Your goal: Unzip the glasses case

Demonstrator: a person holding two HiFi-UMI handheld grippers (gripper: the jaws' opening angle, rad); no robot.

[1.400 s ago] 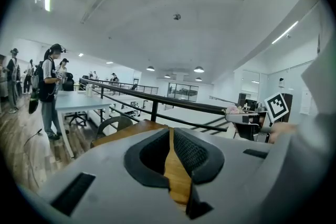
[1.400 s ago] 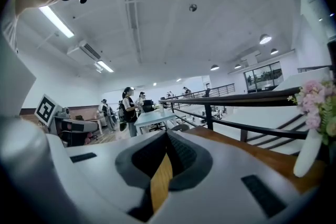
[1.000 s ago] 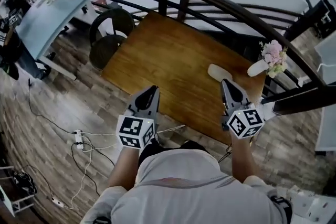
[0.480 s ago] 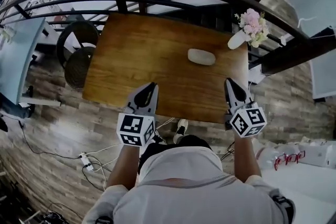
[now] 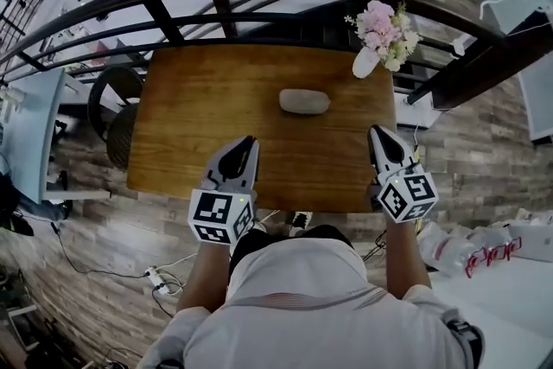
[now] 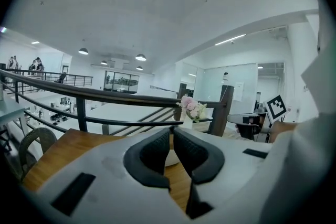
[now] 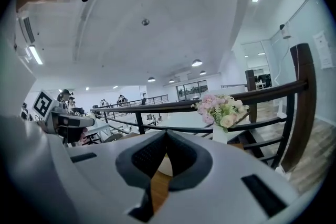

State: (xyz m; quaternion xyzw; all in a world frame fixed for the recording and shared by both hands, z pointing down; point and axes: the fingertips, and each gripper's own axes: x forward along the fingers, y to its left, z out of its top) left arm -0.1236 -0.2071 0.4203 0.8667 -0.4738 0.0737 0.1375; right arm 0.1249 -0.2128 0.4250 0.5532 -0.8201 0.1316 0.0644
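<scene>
You are at the approach step, and nothing is gripped yet. The glasses case (image 5: 304,102) lies on the wooden tabletop (image 5: 199,112) just above the centre of the head view. It looks closed, though the zip is too small to make out. A vase of pink flowers (image 5: 380,37) stands toward the upper right. Your left tool (image 5: 245,144) and right tool (image 5: 380,136) hang over the tabletop's lower edge, both clenched on nothing, below the case on either side and well apart from it. Next, I judge, you should release the jaws, pin the case body with one tool, and find the zip pull with the other.
</scene>
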